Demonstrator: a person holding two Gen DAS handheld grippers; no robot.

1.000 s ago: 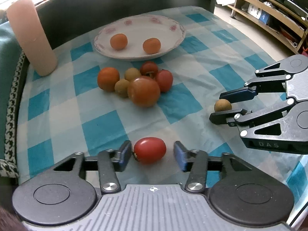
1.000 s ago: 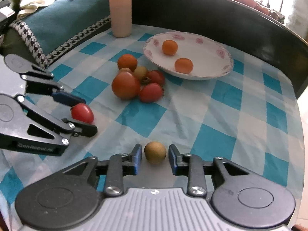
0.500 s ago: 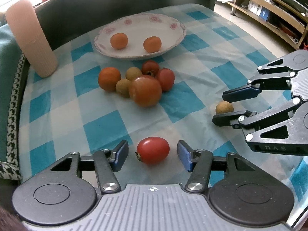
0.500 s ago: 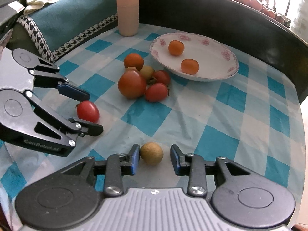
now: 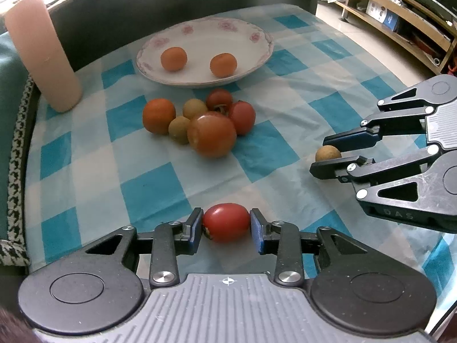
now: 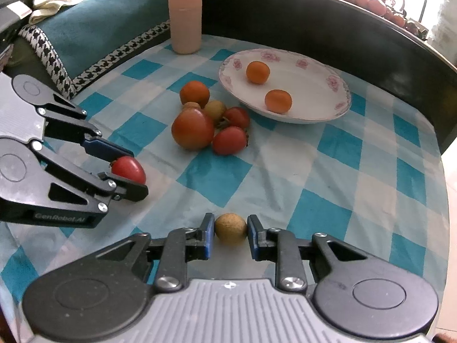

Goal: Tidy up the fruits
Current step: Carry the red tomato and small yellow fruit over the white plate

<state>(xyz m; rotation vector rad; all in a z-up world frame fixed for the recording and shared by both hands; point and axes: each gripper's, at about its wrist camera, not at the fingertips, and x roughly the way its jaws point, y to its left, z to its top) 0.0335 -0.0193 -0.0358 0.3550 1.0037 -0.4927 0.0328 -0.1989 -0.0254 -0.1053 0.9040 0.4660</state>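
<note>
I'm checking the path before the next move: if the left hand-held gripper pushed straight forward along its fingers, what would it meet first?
The red tomato already between the left hand-held gripper fingers. Beyond it lies bare checked cloth, then probably the large tomato fronting the fruit pile, though depth is uncertain.

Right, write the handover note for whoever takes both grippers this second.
Left hand-held gripper: shut on the red cherry tomato, low over the checked cloth.
Right hand-held gripper: closed around the small brown fruit, pads touching or nearly so; confirm the grip before lifting.
Plate: holds two orange fruits.
Pile in front of the plate: six pieces still loose on the cloth, one large tomato, two smaller red ones, one orange, two small brown.
Done: two fruits plated, two more in the grippers.
Left: place the held pair, then sort the pile.
</note>
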